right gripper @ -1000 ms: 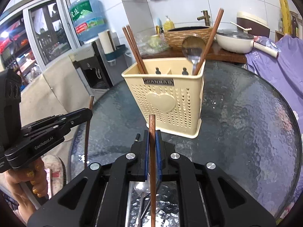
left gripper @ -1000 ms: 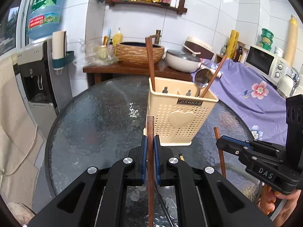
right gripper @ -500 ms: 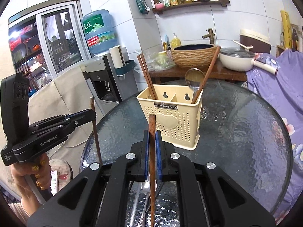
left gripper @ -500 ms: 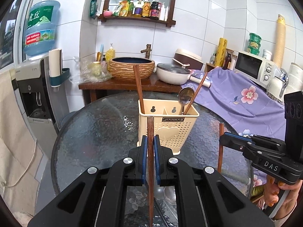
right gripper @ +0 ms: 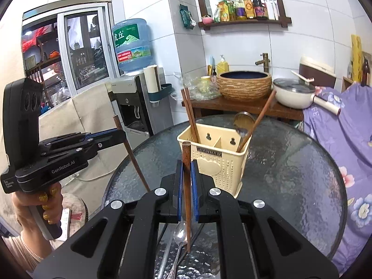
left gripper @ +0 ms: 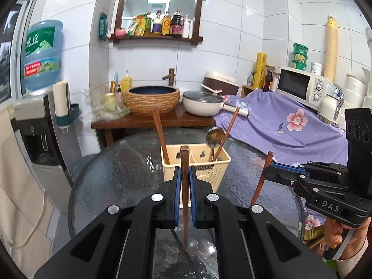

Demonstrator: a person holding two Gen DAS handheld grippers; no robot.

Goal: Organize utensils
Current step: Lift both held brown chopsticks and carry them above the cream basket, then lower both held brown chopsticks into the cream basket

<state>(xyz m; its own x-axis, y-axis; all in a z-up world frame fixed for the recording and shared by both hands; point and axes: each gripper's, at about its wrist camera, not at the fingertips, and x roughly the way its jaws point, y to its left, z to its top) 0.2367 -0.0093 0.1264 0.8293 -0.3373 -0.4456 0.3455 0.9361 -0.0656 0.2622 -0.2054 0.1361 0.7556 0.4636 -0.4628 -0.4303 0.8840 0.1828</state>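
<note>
Nearest to me, my left gripper (left gripper: 185, 195) has its blue pads pinched on a dark wooden chopstick (left gripper: 184, 200), held upright with its top end poking above the fingers. My right gripper (right gripper: 187, 193) does the same with a second wooden chopstick (right gripper: 186, 200), also upright. Each one also shows from the other camera, off to the side of the cream utensil caddy (right gripper: 215, 160).

Below both chopstick tips, on my side of the caddy, loose cutlery lies on the round glass table (right gripper: 290, 169): a metal spoon (right gripper: 180, 234) and slimmer handles beside it, which I think are more spoons or forks, though the gripper bodies hide most of them.

Compared with a second ago, both grippers have risen and pulled back from the caddy. It filled the middle of each view then; now it sits smaller and further off, and I look down into its open top. Neither grip has changed.

The caddy stands on the table just beyond the fingers, divided into two compartments. A pair of chopsticks (right gripper: 190, 116) leans out of the left compartment; a single chopstick (right gripper: 255, 125) and a ladle-like spoon (right gripper: 243, 123) lean out of the right.

Behind the caddy, past the table's far rim, a wooden counter holds a woven basin (left gripper: 152, 98) and a lidded white pan (left gripper: 202, 103).
</note>
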